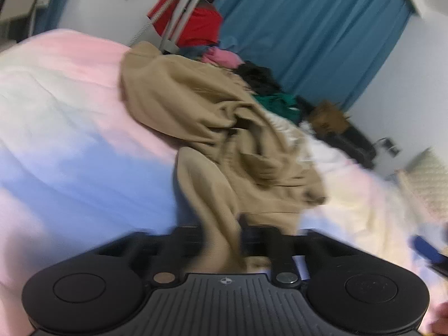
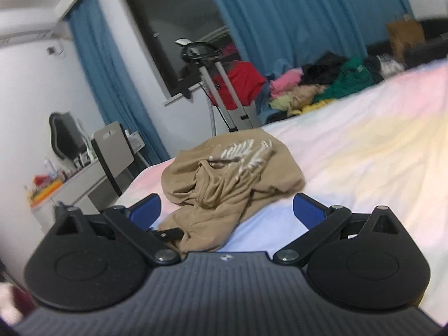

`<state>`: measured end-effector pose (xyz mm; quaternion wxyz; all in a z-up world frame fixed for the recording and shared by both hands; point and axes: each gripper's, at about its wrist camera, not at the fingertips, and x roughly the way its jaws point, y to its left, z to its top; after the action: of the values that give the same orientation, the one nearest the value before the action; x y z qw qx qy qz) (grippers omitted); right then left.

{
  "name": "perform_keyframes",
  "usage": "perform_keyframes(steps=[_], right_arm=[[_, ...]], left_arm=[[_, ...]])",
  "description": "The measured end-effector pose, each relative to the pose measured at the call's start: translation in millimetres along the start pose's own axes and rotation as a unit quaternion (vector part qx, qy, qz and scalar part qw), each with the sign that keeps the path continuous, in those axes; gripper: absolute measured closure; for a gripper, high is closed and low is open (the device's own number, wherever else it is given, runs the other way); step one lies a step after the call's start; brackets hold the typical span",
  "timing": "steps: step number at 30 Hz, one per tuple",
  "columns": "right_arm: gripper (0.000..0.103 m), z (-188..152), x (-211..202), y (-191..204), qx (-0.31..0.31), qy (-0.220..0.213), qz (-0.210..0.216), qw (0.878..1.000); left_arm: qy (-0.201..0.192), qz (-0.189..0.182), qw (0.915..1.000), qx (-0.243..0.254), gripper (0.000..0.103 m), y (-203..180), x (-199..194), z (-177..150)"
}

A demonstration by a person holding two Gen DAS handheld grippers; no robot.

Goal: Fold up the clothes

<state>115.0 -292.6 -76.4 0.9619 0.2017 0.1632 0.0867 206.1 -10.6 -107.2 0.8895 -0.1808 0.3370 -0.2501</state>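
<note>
Tan fabric of the crumpled garment (image 1: 224,145) is pinched in the clenched left gripper (image 1: 224,240), right gripper (image 2: 226,210) spread wide and holding nothing, garment heaped on the pastel bedspread (image 2: 378,145), clothes pile (image 2: 322,84) beyond.

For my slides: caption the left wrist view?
Left gripper shut on a crumpled tan garment on a pastel bed.
</note>
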Motion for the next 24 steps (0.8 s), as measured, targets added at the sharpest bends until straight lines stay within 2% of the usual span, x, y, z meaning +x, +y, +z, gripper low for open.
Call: perform_keyframes(steps=[3,7,10,14,16,20,23,24], right_arm=[[0.004,4,0,1,-0.014,-0.019,-0.012,1.0],[0.004,16,-16,2,-0.024,-0.035,-0.021,0.999],[0.004,29,-37,0,-0.033,-0.064,-0.029,0.997],[0.004,42,-64,-13,-0.026,-0.088,-0.047,0.995],[0.005,47,-77,-24,-0.007,-0.091,-0.049,0.995],[0.005,53,-90,-41,0.017,-0.09,-0.049,0.995],[0.005,50,-88,-37,0.007,-0.078,-0.051,0.996],[0.005,47,-86,-34,0.003,-0.073,-0.047,0.996]], left_arm=[[-0.013,-0.038,0.9992,-0.009,0.095,-17,-13,-4],[-0.027,-0.107,0.9937,-0.018,0.095,-56,-30,-20],[-0.025,-0.16,0.9866,-0.016,0.096,-93,-37,-42],[-0.006,-0.204,0.9789,-0.015,0.097,-140,-33,-78],[0.009,-0.208,0.9781,0.003,0.097,-160,-26,-97],[0.035,-0.165,0.9832,0.07,0.094,-181,-14,-118],[0.054,-0.14,0.9845,0.091,0.075,-178,-15,-117],[0.056,-0.136,0.9843,0.098,0.062,-177,-20,-114]])
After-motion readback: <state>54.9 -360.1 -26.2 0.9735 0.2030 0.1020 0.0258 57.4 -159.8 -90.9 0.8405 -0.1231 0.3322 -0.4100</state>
